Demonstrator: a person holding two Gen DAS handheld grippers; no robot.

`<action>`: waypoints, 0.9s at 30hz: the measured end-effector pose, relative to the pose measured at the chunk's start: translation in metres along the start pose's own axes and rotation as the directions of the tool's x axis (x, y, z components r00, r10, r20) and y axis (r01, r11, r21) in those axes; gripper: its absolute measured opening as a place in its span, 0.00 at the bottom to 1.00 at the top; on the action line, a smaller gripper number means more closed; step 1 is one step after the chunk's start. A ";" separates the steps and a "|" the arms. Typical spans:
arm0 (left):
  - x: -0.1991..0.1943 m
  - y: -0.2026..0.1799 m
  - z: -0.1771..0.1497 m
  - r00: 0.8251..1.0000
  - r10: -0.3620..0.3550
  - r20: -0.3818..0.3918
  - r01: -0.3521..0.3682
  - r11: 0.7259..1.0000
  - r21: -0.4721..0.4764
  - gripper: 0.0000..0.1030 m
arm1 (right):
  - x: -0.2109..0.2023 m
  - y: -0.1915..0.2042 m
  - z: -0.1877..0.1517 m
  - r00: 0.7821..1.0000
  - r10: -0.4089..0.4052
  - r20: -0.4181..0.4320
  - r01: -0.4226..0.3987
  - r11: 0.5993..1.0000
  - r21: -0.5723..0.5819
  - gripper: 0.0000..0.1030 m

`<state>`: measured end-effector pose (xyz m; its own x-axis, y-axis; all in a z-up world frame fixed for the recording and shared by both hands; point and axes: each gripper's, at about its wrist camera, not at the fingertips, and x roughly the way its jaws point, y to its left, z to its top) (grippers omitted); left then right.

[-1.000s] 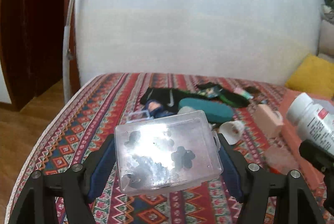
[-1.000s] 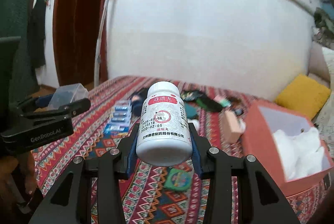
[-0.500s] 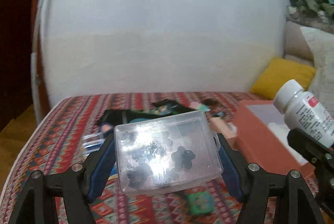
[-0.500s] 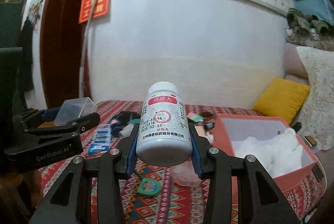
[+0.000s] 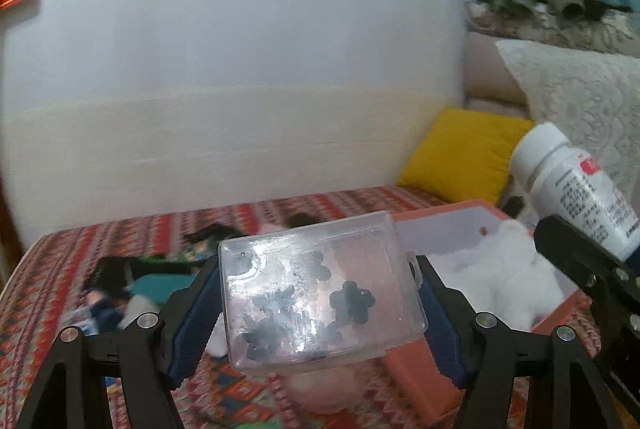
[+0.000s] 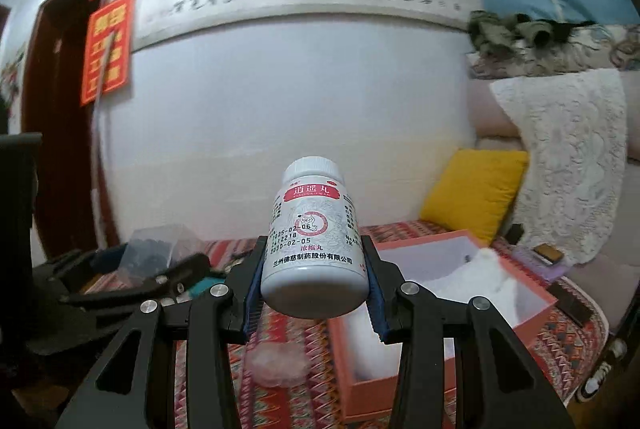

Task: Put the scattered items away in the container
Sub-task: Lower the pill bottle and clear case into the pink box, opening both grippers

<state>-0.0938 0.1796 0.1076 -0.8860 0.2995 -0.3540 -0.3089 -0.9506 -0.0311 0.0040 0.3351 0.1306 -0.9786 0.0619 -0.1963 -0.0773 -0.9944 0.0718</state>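
Observation:
My left gripper [image 5: 320,293] is shut on a clear plastic case [image 5: 320,289] holding dark flower-shaped pieces, raised above the patterned cloth. My right gripper [image 6: 314,285] is shut on a white pill bottle [image 6: 314,249] with a red label, cap pointing away. The salmon-pink box [image 6: 532,321] lies open to the right, with white fluffy stuff [image 5: 508,281] inside. In the left wrist view the pill bottle [image 5: 576,185] hangs over the salmon-pink box's [image 5: 416,377] right side. In the right wrist view the clear plastic case [image 6: 160,245] sits far left in the left gripper [image 6: 140,273].
Scattered items lie on the red patterned cloth [image 5: 64,269]: a teal case [image 5: 160,285], dark clothing [image 5: 116,269], a clear pinkish lid [image 6: 276,365]. A yellow cushion [image 6: 476,197] and lace-covered sofa back [image 6: 568,157] stand behind the box. A white wall closes the far side.
Both grippers have swung right and risen with their loads; the pink box has come into view beneath and ahead of them. Grips unchanged.

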 end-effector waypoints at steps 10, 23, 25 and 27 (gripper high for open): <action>0.065 -0.077 0.022 0.983 -0.158 -0.094 0.163 0.985 0.052 0.74 | 0.026 -0.106 0.015 0.971 -0.236 -0.037 0.239 0.963 0.128 0.44; 0.135 -0.112 0.001 0.951 -0.185 -0.247 0.219 0.969 0.117 0.95 | 0.107 -0.192 -0.032 0.942 -0.220 -0.252 0.282 0.929 0.241 0.88; 0.133 -0.103 -0.002 0.955 -0.170 -0.242 0.199 0.975 0.100 0.96 | 0.106 -0.196 -0.034 0.948 -0.198 -0.249 0.263 0.929 0.262 0.88; 0.132 -0.094 -0.005 0.958 -0.157 -0.240 0.182 0.980 0.083 0.96 | 0.103 -0.195 -0.034 0.952 -0.198 -0.235 0.258 0.931 0.259 0.88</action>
<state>-0.1801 0.3079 0.0586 -0.7171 0.4169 -0.5585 -0.4922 -0.8703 -0.0176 -0.0751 0.5323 0.0631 -0.8712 0.2359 -0.4305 -0.3734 -0.8877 0.2693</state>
